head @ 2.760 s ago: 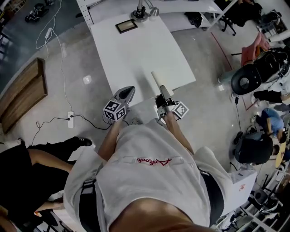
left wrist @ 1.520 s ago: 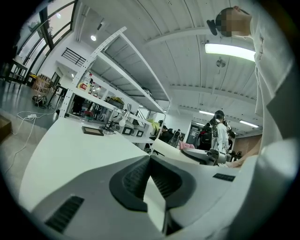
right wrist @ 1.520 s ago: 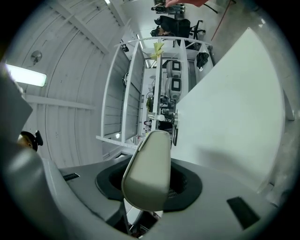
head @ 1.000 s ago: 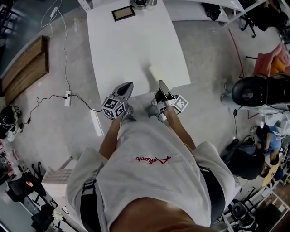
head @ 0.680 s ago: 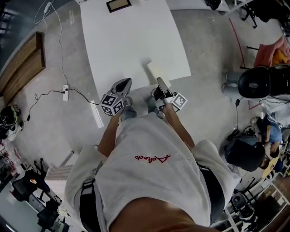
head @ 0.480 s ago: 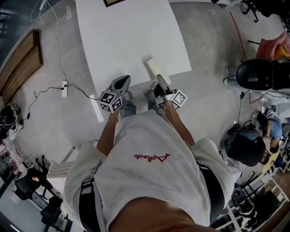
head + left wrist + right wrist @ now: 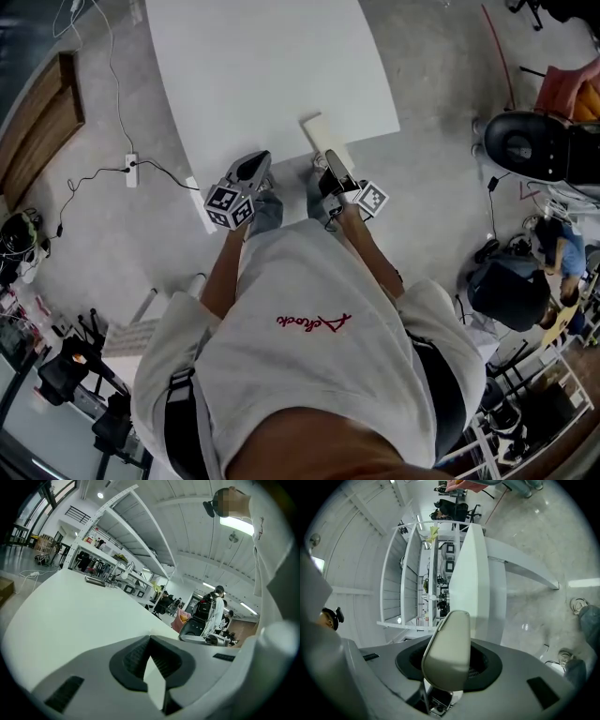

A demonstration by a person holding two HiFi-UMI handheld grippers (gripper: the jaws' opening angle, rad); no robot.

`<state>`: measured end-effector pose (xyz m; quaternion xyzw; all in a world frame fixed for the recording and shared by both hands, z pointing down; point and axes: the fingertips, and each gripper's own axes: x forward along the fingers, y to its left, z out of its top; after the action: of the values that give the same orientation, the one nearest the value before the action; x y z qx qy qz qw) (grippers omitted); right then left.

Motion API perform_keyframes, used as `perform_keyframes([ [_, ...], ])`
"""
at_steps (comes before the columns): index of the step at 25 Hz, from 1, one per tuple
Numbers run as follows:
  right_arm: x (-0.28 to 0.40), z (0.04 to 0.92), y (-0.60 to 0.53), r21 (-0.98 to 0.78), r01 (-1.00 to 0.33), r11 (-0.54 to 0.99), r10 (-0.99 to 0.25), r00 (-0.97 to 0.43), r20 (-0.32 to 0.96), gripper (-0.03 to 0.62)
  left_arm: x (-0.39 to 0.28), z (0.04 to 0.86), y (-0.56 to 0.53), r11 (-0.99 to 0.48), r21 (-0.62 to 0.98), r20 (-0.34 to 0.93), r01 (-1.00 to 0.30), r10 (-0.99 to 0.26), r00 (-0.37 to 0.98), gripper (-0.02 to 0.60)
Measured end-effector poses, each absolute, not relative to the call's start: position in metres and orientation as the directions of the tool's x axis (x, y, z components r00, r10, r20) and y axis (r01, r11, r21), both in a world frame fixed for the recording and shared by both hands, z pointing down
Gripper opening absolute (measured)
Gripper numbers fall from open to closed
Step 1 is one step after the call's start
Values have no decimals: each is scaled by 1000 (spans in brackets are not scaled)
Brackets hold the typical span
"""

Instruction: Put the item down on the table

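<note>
1. My right gripper [image 7: 450, 666] is clenched on the item [image 7: 448, 645], a pale cream, oblong piece with a rounded end that sticks out past the jaws.
2. In the head view the item lies lengthwise over the near edge of the white table [image 7: 262, 66], toward its right side, with its far end above the tabletop. I cannot tell whether it touches the surface.
3. My left gripper [image 7: 251, 171] is just left of the right one, also at the table's near edge. Its jaws meet at the tips and grasp nothing; only a sliver of white tabletop shows behind the pads.
4. The two marker cubes sit at the near ends of the grippers, the left cube [image 7: 230, 204] and the right cube [image 7: 371, 199], close in front of my white shirt [image 7: 300, 347].
5. On the floor to the left a power strip [image 7: 130, 170] lies with its cable, and farther left a wooden board [image 7: 37, 131]. A black chair [image 7: 527, 145] stands well off to the right.
</note>
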<state>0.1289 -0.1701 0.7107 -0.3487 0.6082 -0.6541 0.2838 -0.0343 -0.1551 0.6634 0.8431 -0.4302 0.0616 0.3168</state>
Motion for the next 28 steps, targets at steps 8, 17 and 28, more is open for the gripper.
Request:
perform_keyframes([
  [8,123,714,-173,-994,-52,-98,-786,-608,109,166,-34,666,-153,-424,485,376,-765,-688,621,15],
  [17,111,713,-219,-996,-52,-67,-786,-612,84,166,-42,668,-149,-395,493,384,-775,-701,601,15],
  [28,86,697,-282,-1000,-22,-21,-799,-601,30,166,-51,668,-148,-369,502,379,-782,-719,582,15],
])
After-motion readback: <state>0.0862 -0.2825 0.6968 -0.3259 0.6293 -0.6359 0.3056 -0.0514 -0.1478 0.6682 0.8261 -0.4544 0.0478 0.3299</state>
